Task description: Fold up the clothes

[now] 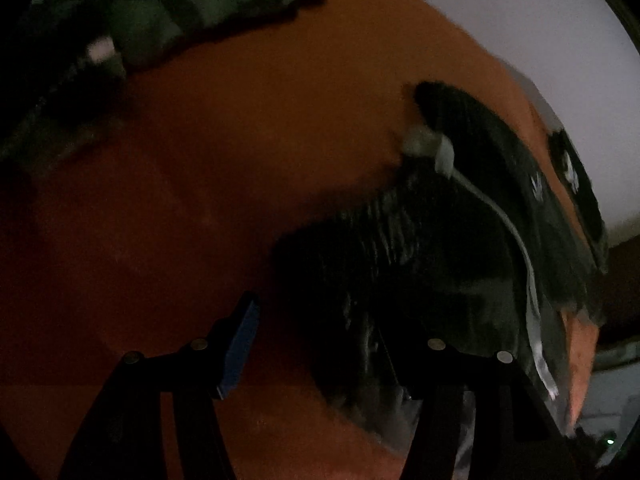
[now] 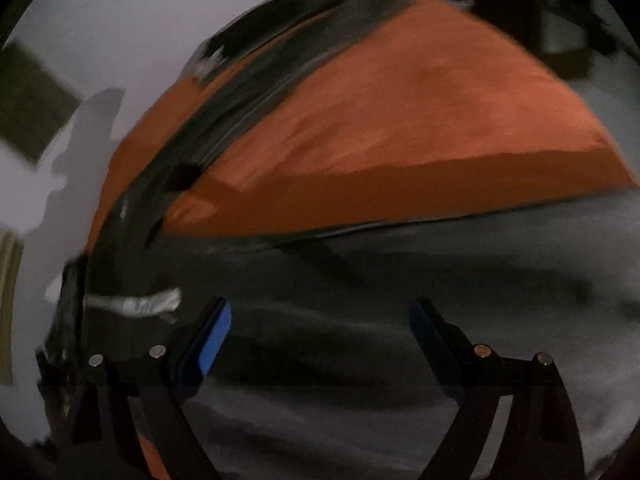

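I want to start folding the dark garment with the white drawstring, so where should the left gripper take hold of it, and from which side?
A judgement: take the dark garment at its ribbed edge nearest the left gripper, coming in from the bare orange surface on the left. That edge lies flat and exposed, with nothing in the way. Avoid the white drawstring, which would slip free.

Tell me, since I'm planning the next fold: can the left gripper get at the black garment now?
Probably yes: the left gripper is open, and the black garment lies on the orange surface right at its fingers, nothing between.
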`<state>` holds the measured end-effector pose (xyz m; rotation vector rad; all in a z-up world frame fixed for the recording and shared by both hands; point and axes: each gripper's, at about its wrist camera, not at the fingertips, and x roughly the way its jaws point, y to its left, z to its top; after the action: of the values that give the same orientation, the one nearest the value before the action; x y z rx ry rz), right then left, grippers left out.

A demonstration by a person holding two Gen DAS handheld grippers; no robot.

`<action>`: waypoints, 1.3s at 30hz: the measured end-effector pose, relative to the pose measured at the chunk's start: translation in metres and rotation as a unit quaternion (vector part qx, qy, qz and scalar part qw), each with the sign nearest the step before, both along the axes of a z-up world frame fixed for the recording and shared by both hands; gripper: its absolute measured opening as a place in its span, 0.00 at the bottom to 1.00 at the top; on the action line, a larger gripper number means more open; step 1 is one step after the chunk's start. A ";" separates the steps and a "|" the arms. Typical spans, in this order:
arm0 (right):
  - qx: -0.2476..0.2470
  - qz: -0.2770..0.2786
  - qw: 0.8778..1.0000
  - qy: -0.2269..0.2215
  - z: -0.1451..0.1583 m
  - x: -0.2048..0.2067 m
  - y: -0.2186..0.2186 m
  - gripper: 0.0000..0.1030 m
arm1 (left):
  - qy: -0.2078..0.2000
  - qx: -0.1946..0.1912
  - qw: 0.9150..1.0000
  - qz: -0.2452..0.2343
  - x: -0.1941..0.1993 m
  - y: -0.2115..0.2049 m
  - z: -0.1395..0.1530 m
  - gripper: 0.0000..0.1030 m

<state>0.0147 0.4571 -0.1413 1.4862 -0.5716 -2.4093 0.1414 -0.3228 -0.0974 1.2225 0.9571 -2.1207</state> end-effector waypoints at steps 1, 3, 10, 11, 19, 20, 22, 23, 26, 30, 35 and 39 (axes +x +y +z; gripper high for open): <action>0.001 0.023 1.000 -0.001 -0.002 -0.004 -0.015 0.88 | 0.000 -0.007 1.000 0.000 -0.002 0.001 0.000 0.45; 0.003 0.070 0.998 0.002 -0.004 -0.014 -0.044 0.88 | -0.010 -0.019 1.000 -0.001 -0.005 0.004 -0.002 0.44; 0.075 0.322 0.943 0.040 0.013 -0.063 -0.151 0.88 | -0.013 -0.050 0.999 -0.012 0.001 0.009 -0.004 0.33; 0.080 0.349 0.933 0.042 0.013 -0.072 -0.163 0.88 | -0.012 -0.045 0.999 -0.011 0.002 0.008 -0.005 0.33; 0.070 0.410 0.909 0.027 -0.014 -0.153 -0.268 0.57 | -0.005 -0.010 1.000 -0.006 0.010 -0.006 -0.006 0.40; 0.078 0.407 0.910 0.024 -0.019 -0.159 -0.276 0.55 | -0.006 -0.016 1.000 -0.003 0.013 -0.005 -0.002 0.41; 0.073 0.409 0.910 0.015 -0.029 -0.166 -0.290 0.53 | -0.007 -0.044 0.999 0.008 0.020 0.002 0.014 0.41; 0.070 0.410 0.909 0.012 -0.033 -0.168 -0.296 0.53 | -0.007 -0.058 0.998 0.013 0.024 0.005 0.022 0.41; 0.062 0.411 0.909 0.010 -0.040 -0.173 -0.303 0.53 | 0.001 -0.100 0.995 0.009 0.034 0.011 0.047 0.41; 0.030 0.404 0.914 0.003 -0.037 -0.170 -0.296 0.23 | 0.006 -0.152 0.988 0.000 0.033 0.014 0.072 0.41; -0.004 0.402 0.915 -0.007 -0.014 -0.161 -0.286 0.11 | 0.011 -0.152 0.988 -0.013 0.012 0.012 0.076 0.41; -0.034 0.411 0.911 -0.010 0.002 -0.164 -0.277 0.11 | 0.012 -0.147 0.989 -0.027 -0.009 0.018 0.076 0.41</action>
<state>-0.1490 0.1805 -0.1394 1.3469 0.0042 -1.6903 0.1327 -0.3053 -0.0211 1.0868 0.5979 -2.2282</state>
